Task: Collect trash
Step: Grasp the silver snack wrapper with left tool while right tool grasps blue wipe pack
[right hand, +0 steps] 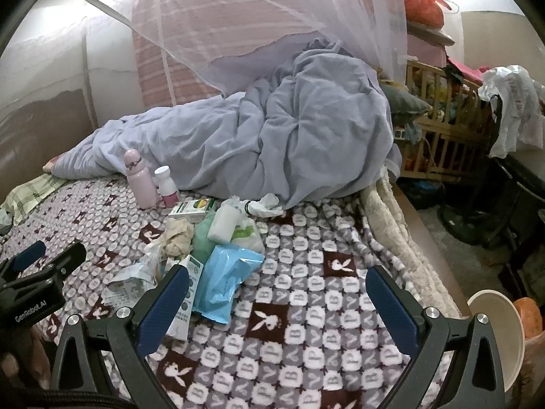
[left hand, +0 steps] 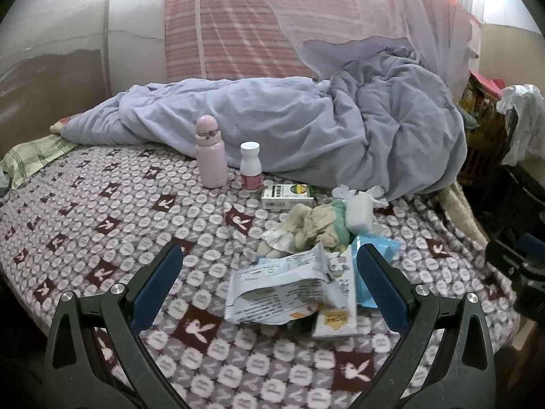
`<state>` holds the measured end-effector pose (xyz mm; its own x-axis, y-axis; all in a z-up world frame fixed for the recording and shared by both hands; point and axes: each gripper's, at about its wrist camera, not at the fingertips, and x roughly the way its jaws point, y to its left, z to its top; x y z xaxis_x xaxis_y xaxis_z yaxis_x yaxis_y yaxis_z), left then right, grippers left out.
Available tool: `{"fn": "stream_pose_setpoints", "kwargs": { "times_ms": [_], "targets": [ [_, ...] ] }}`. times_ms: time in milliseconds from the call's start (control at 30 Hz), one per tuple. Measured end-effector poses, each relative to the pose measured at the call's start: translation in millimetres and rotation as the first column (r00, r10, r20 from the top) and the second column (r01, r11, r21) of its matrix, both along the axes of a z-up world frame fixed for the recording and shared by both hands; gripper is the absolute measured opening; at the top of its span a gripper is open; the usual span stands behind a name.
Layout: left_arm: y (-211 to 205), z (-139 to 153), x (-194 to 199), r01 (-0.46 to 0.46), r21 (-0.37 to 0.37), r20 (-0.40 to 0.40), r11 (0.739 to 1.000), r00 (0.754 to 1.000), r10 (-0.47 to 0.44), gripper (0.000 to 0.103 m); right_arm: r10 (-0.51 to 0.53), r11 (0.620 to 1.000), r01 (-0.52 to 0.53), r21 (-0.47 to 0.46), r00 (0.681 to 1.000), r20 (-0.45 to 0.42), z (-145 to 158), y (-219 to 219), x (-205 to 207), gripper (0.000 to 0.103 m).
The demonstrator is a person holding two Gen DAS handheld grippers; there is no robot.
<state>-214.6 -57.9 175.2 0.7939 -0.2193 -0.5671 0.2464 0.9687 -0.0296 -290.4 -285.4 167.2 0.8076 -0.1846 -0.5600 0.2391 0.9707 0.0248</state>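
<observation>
The left gripper (left hand: 270,283) is spread wide and empty, low over the bed, with a torn white wrapper (left hand: 276,293) lying flat between its jaws, long side across them. The right gripper (right hand: 277,301), equally wide and empty, has only blanket (right hand: 306,358) between its jaws; the trash pile (right hand: 204,238) sits to its left, so the left is nearer. A rumpled quilt (left hand: 306,129) and mosquito net (right hand: 272,17) lie behind.
</observation>
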Motion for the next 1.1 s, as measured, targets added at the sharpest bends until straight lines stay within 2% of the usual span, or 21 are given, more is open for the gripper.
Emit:
{"fn": "stream_pose_setpoints", "kwargs": {
  "times_ms": [100,267,400,533,667,767,833,900,1000,1100],
  "targets": [
    [9.6,-4.8,1.7,0.011,0.009,-0.006,1.000,1.000,-0.011,0.102,-0.001,1.000,0.001,0.001,1.000,-0.018,-4.1,-2.4,1.7,0.103],
    [34.7,-22.0,6.0,0.048,0.038,-0.067,0.998,0.997,-0.046,0.102,0.020,1.000,-0.019,0.012,0.997,-0.080,-21.5,-6.4,7.6,0.103],
    [45.8,-34.4,9.0,0.070,0.035,-0.104,0.997,0.992,-0.066,0.102,0.065,0.997,-0.060,0.049,0.992,-0.110,-37.9,-4.9,14.3,0.102],
    [42.1,-42.6,14.6,0.125,0.037,-0.133,0.992,0.984,-0.119,0.102,0.109,0.992,-0.099,0.073,0.982,-0.154,-52.5,-0.2,26.8,0.088],
    [31.4,-51.4,24.8,0.171,0.044,-0.163,0.984,0.973,-0.162,0.102,0.148,0.983,-0.124,0.133,0.971,-0.186,-67.4,-2.5,43.6,0.085],
    [24.4,-53.0,34.7,0.207,0.016,-0.173,0.978,0.964,-0.201,0.102,0.164,0.977,-0.129,0.168,0.963,-0.215,-80.5,-4.9,60.6,0.084],
    [17.9,-54.8,42.1,0.263,-0.005,-0.180,0.965,0.949,-0.260,0.102,0.173,0.973,-0.129,0.189,0.956,-0.238,-89.1,-6.4,73.5,0.084],
    [10.3,-58.9,50.2,0.306,0.012,-0.201,0.952,0.933,-0.297,0.102,0.187,0.965,-0.127,0.230,0.947,-0.260,-97.9,-8.3,89.8,0.080],
    [3.2,-65.6,60.1,0.390,0.018,-0.218,0.921,0.900,-0.377,0.102,0.208,0.946,-0.127,0.299,0.943,-0.260,-103.6,-9.8,107.7,0.078],
    [0.5,-75.4,74.5,0.475,0.025,-0.247,0.880,0.856,-0.455,0.102,0.222,0.930,-0.125,0.345,0.940,-0.260,-109.7,-8.4,127.2,0.078]
  ]
}}
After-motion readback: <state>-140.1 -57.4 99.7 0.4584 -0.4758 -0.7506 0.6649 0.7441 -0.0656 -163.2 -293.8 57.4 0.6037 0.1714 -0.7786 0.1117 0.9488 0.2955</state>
